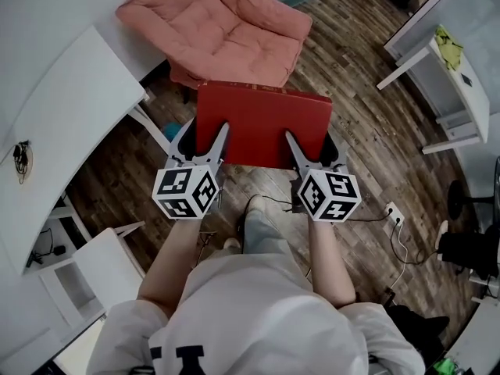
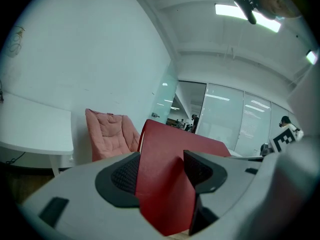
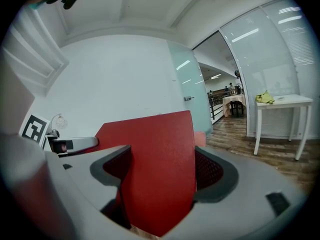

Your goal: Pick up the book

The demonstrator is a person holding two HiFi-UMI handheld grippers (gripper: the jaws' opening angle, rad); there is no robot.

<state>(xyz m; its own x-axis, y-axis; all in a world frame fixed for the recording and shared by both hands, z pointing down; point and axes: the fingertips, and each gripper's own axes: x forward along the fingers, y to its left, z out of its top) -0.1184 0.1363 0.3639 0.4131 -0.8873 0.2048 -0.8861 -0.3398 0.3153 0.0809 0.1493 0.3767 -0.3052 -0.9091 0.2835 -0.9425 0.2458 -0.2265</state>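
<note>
L tool [image 1: 207, 129] & R tool [image 1: 310, 139] each clamped on red book [image 1: 262, 116], near edge.

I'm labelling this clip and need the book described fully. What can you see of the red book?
The red book is closed, thin and plain, with a matte, stiff-looking cover and no visible print. It is held roughly flat above the wooden floor, in front of the pink chair. The left tool and the right tool each clamp its near edge, one towards each corner. Nothing else visibly touches it.
</note>
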